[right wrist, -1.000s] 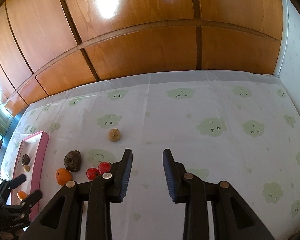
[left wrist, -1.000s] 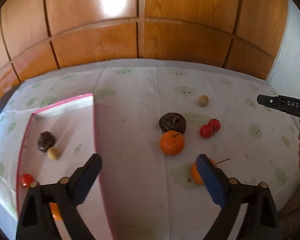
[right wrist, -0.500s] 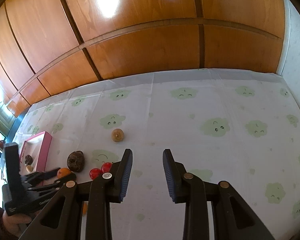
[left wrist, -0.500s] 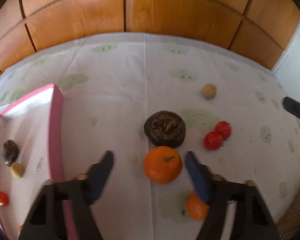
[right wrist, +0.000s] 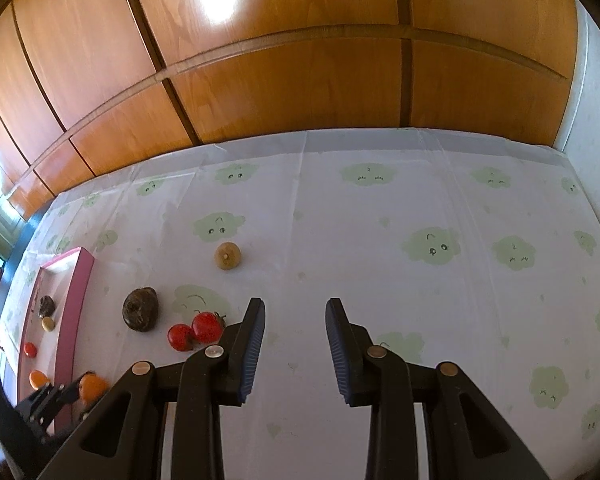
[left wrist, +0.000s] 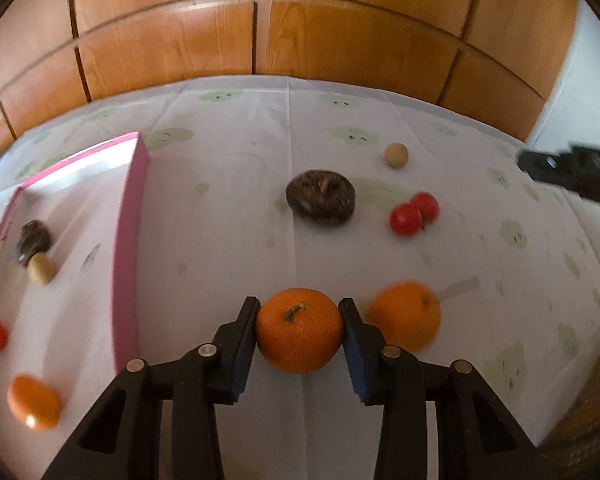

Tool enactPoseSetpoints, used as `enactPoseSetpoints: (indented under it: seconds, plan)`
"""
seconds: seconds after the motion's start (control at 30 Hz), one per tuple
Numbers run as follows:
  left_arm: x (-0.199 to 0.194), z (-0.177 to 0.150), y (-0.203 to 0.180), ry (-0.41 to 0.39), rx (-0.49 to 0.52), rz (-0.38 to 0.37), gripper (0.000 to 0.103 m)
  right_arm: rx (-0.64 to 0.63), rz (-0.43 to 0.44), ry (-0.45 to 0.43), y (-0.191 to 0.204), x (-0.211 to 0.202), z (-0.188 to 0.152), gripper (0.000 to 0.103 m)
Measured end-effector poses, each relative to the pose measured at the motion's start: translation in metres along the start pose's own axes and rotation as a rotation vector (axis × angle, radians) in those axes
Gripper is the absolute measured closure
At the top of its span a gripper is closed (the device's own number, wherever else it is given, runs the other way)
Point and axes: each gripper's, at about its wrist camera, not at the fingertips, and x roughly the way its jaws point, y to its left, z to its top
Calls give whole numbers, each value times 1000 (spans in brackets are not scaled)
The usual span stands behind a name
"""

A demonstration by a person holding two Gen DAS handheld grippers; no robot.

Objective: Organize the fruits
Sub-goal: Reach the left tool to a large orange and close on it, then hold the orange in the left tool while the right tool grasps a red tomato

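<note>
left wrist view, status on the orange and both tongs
Left tongs shut on orange. Right tongs open, empty. Pink tray to the left, path clear; second orange close on the right.

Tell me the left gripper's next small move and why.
Probably lift and carry left toward the pink tray. The left gripper has its jaws against both sides of an orange, apparently gripped, and the tray already holds another orange and other fruit. The right gripper is open and holds nothing.
</note>
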Motion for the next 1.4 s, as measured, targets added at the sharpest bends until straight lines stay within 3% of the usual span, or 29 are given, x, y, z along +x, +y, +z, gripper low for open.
enactPoseSetpoints:
  seconds: [0.17, 0.4, 0.57, 0.73, 1.1, 1.3, 1.4]
  plan:
    - [-5, -22, -9, -19, 38, 18, 62, -17, 50, 19, 4, 3, -2, 72]
    - [-2, -30, -13, -77, 72, 34, 62, -61, 302, 157, 36, 18, -16, 72]
    - [-1, -33, -15, -98, 102, 42, 62, -49, 388, 239, 58, 36, -25, 72]
    - [-1, -34, -15, -107, 116, 40, 62, -16, 341, 292, 68, 64, -28, 72]
    - [-3, -37, -12, -122, 106, 23, 62, 19, 213, 240, 78, 91, -18, 72]
    - [-3, -37, -11, -122, 98, 13, 62, -34, 164, 223, 86, 97, -11, 72]
    - [-3, -38, -10, -123, 97, 13, 62, -104, 112, 216, 93, 97, -11, 77]
